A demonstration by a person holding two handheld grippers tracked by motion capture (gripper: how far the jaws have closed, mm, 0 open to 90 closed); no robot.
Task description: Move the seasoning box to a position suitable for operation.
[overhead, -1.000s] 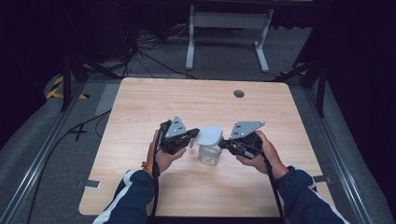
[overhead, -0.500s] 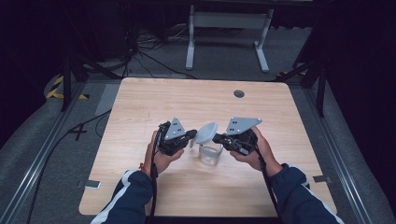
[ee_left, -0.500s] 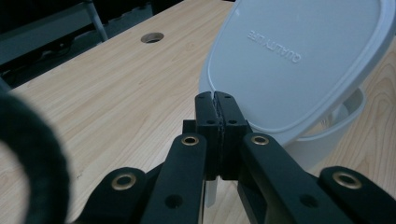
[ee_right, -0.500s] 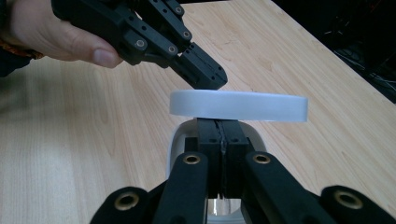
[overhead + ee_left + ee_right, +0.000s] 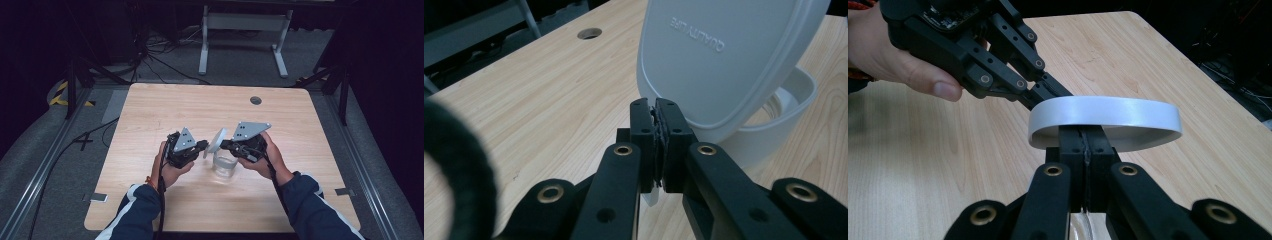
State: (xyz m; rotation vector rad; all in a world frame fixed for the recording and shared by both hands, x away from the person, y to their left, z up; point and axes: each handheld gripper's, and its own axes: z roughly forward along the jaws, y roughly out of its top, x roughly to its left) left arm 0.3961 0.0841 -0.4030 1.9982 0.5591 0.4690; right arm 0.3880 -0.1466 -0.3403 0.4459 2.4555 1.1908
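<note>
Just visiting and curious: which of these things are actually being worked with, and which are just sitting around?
In use:
- lid, pinched at its edge by the left gripper
- clear container, held at its rim by the right gripper

Just about:
- table
- metal stand behind it
- floor cables

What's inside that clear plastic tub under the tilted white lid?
The clear plastic tub looks empty where it shows, with wood grain visible through it. The tilted white lid, pinched by the left gripper, hides part of the inside.
</note>
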